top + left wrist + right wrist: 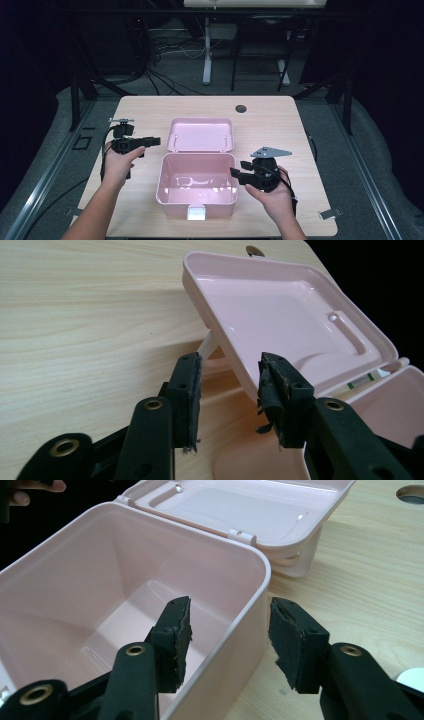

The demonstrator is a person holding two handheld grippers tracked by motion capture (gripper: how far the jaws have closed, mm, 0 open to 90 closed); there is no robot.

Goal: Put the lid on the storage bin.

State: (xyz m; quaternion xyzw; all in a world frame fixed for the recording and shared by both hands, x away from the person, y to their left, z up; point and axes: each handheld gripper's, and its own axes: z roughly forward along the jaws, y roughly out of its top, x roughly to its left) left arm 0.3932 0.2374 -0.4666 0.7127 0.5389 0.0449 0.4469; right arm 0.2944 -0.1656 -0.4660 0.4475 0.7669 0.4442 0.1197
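Both grippers flank an open pink box (197, 185) in the high view. Held at the box's left, the left gripper (152, 142) points toward the raised lid (200, 135), close to its left edge but apart from it. On the other side, the right gripper (236, 172) has its tips at the box's right wall, near the rim. A white latch (196, 213) sits on the near wall of the box, and all of it rests on a light wooden table (280, 125).

Left gripper view: the left gripper (229, 390) has its jaws spread, with nothing pressed between the pads. Just ahead of them lies the lid (280, 315), its near corner showing in the gap (the pads stay clear of it). The white hinge arm (207, 345) slants down just beyond the left pad.

Right gripper view: the right gripper (230, 632) stands open astride the box's wall (245, 625). One pad hangs inside the box (100, 590), the other outside over the table (370, 590). Whether either pad touches the wall cannot be told. Beyond the tips lies the lid (240, 502), folded back.
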